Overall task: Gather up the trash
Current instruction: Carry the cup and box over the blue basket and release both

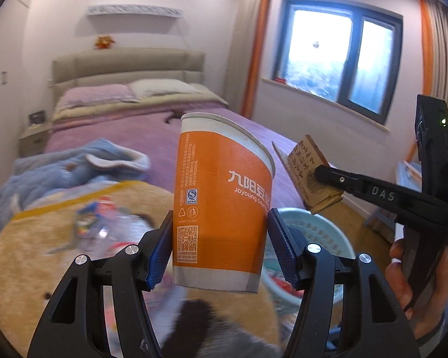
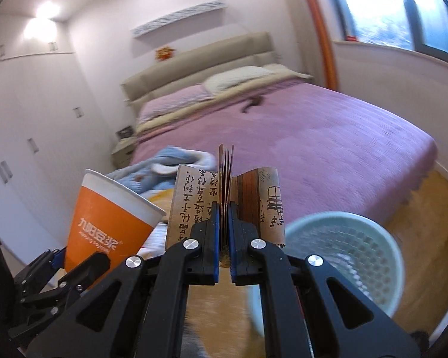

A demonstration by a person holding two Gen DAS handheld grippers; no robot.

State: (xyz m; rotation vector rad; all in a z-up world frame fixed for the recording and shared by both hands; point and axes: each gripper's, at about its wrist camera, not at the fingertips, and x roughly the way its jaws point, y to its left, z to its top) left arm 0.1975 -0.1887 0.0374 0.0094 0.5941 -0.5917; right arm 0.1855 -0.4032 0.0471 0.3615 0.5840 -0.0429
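My left gripper (image 1: 219,238) is shut on an orange and white paper cup (image 1: 221,200), held upright in the air; the cup also shows in the right wrist view (image 2: 104,226). My right gripper (image 2: 223,229) is shut on a small brown booklet (image 2: 194,203) with black Chinese writing, its pages fanned open. The booklet (image 1: 306,176) and the right gripper (image 1: 325,174) show at the right of the left wrist view. A pale green plastic basket (image 2: 343,256) stands on the floor below and right of the booklet, and it shows in the left wrist view (image 1: 319,232) behind the cup.
A round tan table (image 1: 30,253) holds blurred wrappers and a clear plastic bottle (image 1: 110,223). A bed with a purple cover (image 2: 328,137) fills the room behind, with a blue garment (image 1: 59,173) on it. A window (image 1: 337,56) is at the right.
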